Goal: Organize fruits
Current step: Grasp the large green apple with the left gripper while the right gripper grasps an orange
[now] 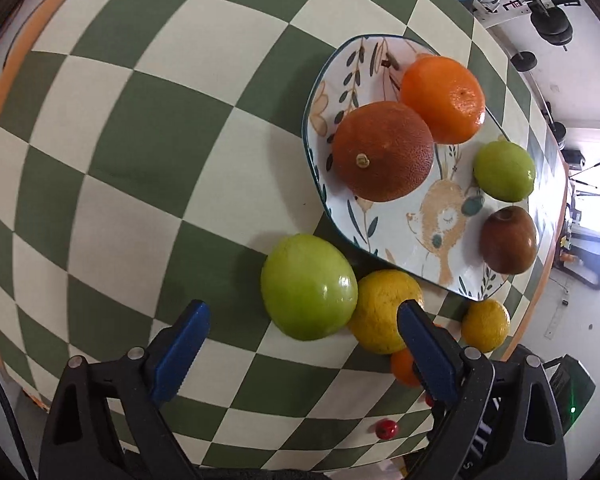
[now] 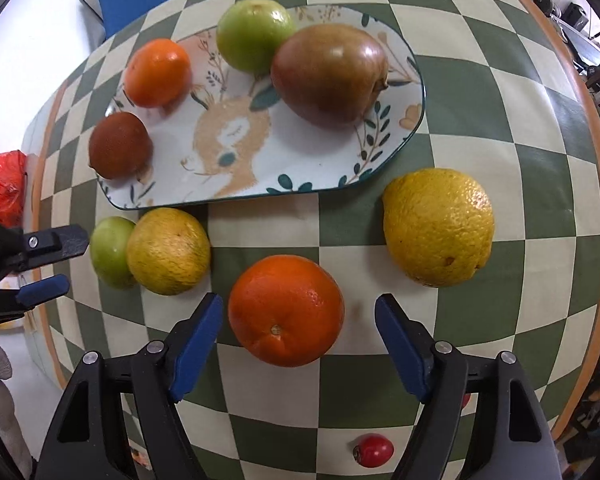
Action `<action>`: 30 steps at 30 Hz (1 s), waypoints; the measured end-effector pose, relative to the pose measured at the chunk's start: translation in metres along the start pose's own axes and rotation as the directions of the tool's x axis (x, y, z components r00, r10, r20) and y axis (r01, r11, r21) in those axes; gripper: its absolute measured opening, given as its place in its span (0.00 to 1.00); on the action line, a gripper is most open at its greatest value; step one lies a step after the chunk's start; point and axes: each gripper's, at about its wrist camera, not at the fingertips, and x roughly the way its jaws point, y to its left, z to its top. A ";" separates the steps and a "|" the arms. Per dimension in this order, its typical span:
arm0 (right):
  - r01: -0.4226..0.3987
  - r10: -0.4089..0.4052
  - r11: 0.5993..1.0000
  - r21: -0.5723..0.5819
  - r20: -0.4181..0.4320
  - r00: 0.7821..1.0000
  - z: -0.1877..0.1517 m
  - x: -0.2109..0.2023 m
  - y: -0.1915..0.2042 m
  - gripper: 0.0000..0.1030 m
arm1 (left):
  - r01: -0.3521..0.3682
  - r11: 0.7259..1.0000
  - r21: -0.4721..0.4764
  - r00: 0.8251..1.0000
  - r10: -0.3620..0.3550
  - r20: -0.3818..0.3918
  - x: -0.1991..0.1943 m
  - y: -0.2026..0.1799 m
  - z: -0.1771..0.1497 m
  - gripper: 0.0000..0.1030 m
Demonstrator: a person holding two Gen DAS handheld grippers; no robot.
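Note:
A patterned plate point(image 2: 308, 168) holds a dark orange point(image 2: 120, 146), a bright mandarin point(image 2: 156, 72), a green fruit point(image 2: 254, 34) and a brown-red fruit point(image 2: 328, 74). On the cloth lie a green fruit point(image 1: 308, 286), a yellow citrus point(image 1: 380, 310), an orange point(image 2: 286, 310) and a big yellow citrus point(image 2: 438, 226). My left gripper point(image 1: 304, 334) is open, just short of the green fruit. My right gripper point(image 2: 298, 328) is open with the orange between its fingers. The plate also shows in the left wrist view point(image 1: 404, 224).
The table has a green and cream checked cloth point(image 1: 140, 160). A small red fruit point(image 2: 374, 450) lies near the front edge. A red bag point(image 2: 0, 188) sits off the table at left. The left gripper point(image 2: 48, 264) shows at the table's left edge.

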 end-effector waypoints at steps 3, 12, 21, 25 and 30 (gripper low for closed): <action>-0.025 0.025 1.000 0.006 -0.009 1.000 0.001 0.006 0.000 0.78 | 0.014 1.000 0.006 1.000 -0.014 -0.008 0.008 -0.003 0.002 0.73; -0.048 0.048 0.999 0.003 -0.069 0.996 0.001 0.028 0.005 0.66 | -0.054 0.995 0.087 0.998 0.051 0.034 0.009 -0.008 -0.005 0.51; -0.063 0.054 0.995 -0.076 -0.115 0.992 -0.031 0.022 0.013 0.66 | -0.125 0.975 0.184 0.992 0.126 0.004 0.013 0.013 -0.071 0.51; -0.063 0.052 0.994 -0.086 -0.126 0.991 -0.045 0.022 0.013 0.66 | -0.122 0.976 0.182 0.992 0.125 -0.005 0.026 0.015 -0.081 0.52; -0.070 0.064 0.996 -0.048 -0.121 0.991 -0.049 0.026 0.006 0.67 | -0.149 0.965 0.217 0.989 0.147 0.025 0.029 0.002 -0.085 0.52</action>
